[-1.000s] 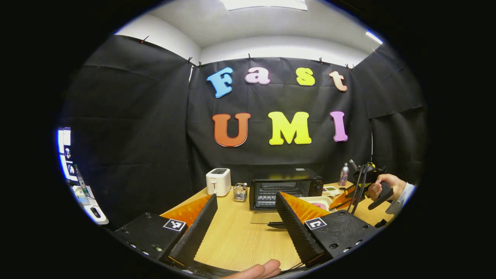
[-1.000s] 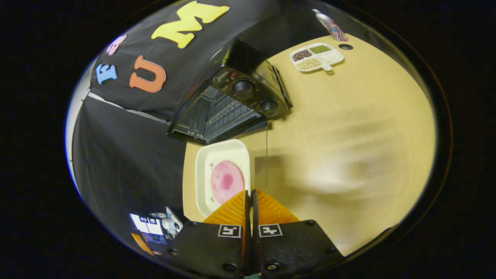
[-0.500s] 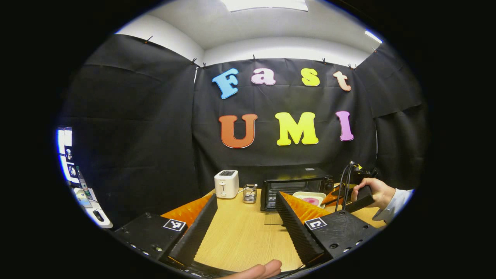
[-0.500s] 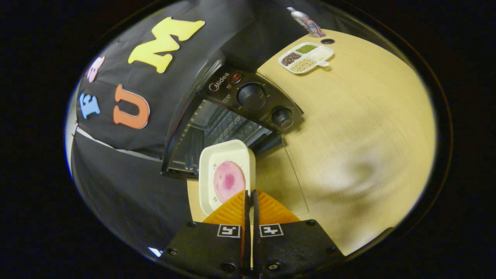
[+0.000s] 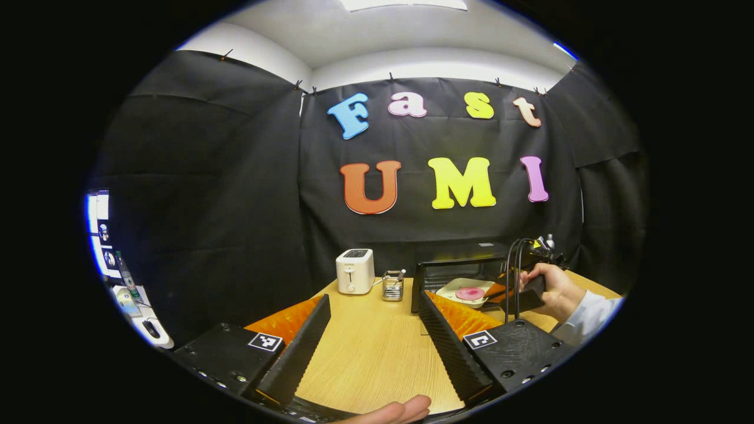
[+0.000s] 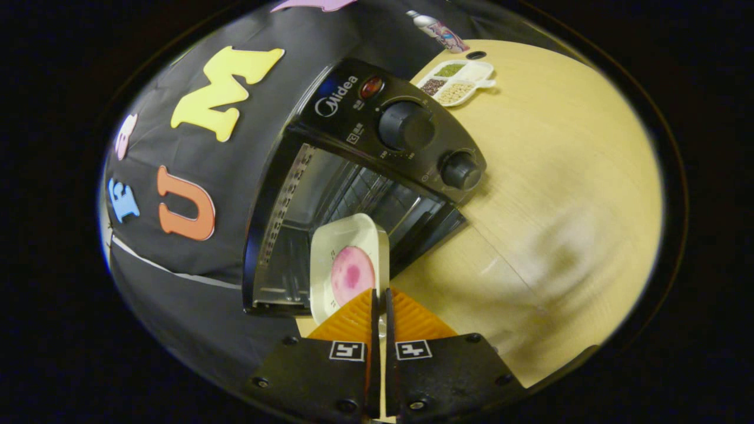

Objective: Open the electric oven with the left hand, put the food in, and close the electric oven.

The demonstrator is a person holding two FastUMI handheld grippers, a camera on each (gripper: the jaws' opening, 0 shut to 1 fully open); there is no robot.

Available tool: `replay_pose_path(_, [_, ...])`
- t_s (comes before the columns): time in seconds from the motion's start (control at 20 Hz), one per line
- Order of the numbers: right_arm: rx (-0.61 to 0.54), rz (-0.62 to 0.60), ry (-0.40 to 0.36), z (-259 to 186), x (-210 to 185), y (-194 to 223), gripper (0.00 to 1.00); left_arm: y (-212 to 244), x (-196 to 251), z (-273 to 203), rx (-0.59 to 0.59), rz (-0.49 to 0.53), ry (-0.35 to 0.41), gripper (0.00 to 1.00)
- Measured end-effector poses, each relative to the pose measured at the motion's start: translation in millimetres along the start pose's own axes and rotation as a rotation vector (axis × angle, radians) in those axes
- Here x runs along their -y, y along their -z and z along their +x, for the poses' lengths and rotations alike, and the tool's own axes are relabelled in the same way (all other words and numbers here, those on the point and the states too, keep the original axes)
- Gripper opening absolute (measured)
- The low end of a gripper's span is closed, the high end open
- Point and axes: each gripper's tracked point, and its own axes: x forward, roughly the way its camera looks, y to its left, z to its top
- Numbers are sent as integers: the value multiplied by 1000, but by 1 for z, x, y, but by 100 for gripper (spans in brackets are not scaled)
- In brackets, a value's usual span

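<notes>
In the left gripper view, a toaster [image 5: 354, 270] stands left of centre on the table [image 5: 371, 353], with a small glass holder [image 5: 392, 285] just beside it. The left gripper [image 5: 374, 338] sits low in the frame, its fingers spread wide with nothing between them. Right of centre, a hand [image 5: 551, 288] holds the right gripper at the oven [image 5: 456, 268]. In the right gripper view, the oven [image 6: 353, 182] fills the centre, door down. The right gripper [image 6: 380, 303] pinches the rim of the tray [image 6: 347, 268], bottom centre, at the oven mouth; a pink food slice [image 6: 351, 275] lies on it. A divided dish [image 6: 456, 84] sits top right.
</notes>
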Motion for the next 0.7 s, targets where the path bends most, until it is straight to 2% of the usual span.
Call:
replay_pose_path(0.25, [171,32,-53,22,-20,-20,3,3,-18,10,-5,-4,-9,96])
replay_pose_path(0.3, [201,36,-63,27,-24,-22,6,5,-22,12,-5,-2,-11,96])
replay_pose_path(0.45, [255,50,-88,43,-31,-29,7,11,-37,16,-10,-11,-32,96])
replay_pose_path(0.55, [272,68,-92,51,-32,-32,4,16,-39,17,-21,-33,-22,96])
replay_pose_path(0.6, [287,62,-89,55,-32,-34,8,17,-39,19,-23,-41,-13,96])
replay_pose_path(0.65, [311,46,-76,58,-30,-37,5,20,-40,19,-25,-47,-9,96])
replay_pose_path(0.7, [328,30,-68,60,-29,-39,8,22,-42,20,-25,-48,-6,96])
